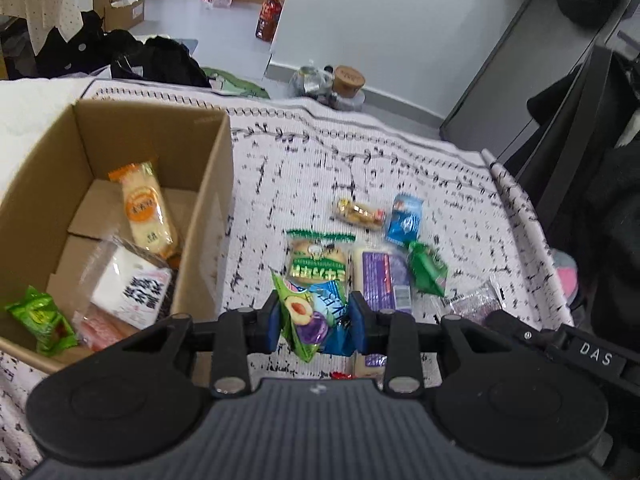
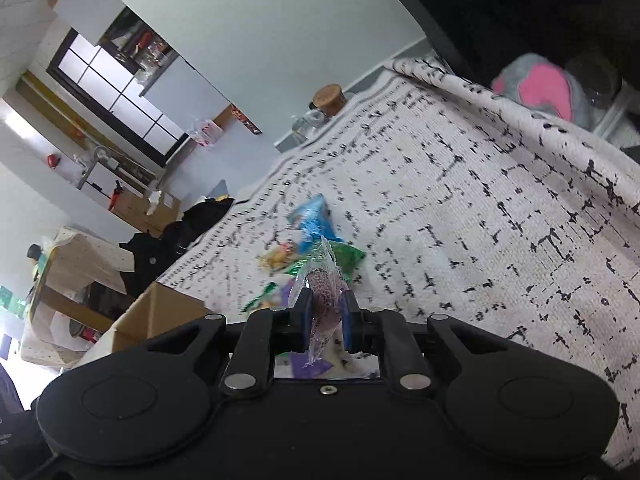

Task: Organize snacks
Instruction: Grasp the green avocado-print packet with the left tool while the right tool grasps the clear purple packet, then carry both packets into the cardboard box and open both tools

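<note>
My left gripper [image 1: 316, 314] is shut on a green and blue plum snack packet [image 1: 304, 300], held above the patterned cloth [image 1: 304, 168]. To its left stands an open cardboard box [image 1: 208, 200] holding an orange bread packet [image 1: 146, 208], a white packet [image 1: 132, 284], a green packet [image 1: 40, 320] and a red one. Loose on the cloth lie a green bun pack [image 1: 318, 262], a purple packet [image 1: 384, 276], a small green packet [image 1: 428, 266], a blue packet [image 1: 406, 220] and a golden packet [image 1: 360, 212]. My right gripper [image 2: 326, 306] is shut on a clear-wrapped purple snack [image 2: 324, 284].
Beyond the cloth's far edge stand jars [image 1: 348, 80], with black clothing [image 1: 160, 60] at the back left. Dark furniture [image 1: 580, 160] borders the cloth's right edge, and a pink and grey plush [image 2: 536, 88] lies there. The box corner [image 2: 160, 312] shows left of my right gripper.
</note>
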`<state>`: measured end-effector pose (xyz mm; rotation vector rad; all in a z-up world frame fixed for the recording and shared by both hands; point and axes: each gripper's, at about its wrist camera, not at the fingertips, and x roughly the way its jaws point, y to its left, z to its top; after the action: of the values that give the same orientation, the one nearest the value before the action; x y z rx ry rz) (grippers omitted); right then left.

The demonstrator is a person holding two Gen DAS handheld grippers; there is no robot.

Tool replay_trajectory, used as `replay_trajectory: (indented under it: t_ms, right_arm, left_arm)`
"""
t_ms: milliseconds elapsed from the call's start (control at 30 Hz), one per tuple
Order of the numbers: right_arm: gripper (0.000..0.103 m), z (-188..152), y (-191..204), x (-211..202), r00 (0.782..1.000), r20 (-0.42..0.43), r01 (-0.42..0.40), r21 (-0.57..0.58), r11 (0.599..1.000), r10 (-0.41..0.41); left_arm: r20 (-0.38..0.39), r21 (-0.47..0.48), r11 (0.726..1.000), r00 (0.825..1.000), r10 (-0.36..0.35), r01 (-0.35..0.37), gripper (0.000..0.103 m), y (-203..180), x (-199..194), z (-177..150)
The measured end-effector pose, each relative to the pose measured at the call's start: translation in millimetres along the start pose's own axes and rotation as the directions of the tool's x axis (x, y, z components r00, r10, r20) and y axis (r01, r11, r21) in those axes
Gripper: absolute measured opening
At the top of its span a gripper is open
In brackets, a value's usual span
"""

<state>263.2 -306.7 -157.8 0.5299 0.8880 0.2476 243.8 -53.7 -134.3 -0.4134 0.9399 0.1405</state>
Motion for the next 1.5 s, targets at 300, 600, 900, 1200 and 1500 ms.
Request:
replay_trajectory:
  t_ms: [300,600,900,1200,1500]
  right_arm:
    - [0.014,-2,39,-13,0.999,0.021,-0.044,-0.035,0.998,0.044]
    - [0.014,-10,78,-16,0.997,0.024,-0.074,-0.072,0.995,0.076]
    - [0.014,-20,116,-14,0.995,0.02,-0.094,-0.109,0.99,0.097]
    - [0.014,-33,148,-6,0.994,0.007,-0.104,-0.145,0.984,0.106]
    - [0.014,-48,175,9,0.994,-0.023,-0.108,-0.169,0.98,0.106]
  left_arm:
    - [0.061,-0.038,0.999,0.998,-0.009,0.011,0.033,21,-34,12]
    - [0.105,-0.11,0.994,0.994,0.009,0.003,0.033,57,-58,26]
    - [0.126,-0.185,0.983,0.992,0.023,0.001,0.033,95,-73,36]
    - [0.127,-0.252,0.968,0.992,0.026,0.007,0.033,127,-81,39]
    - [0.107,-0.319,0.948,0.993,0.045,-0.009,0.034,156,-81,42]
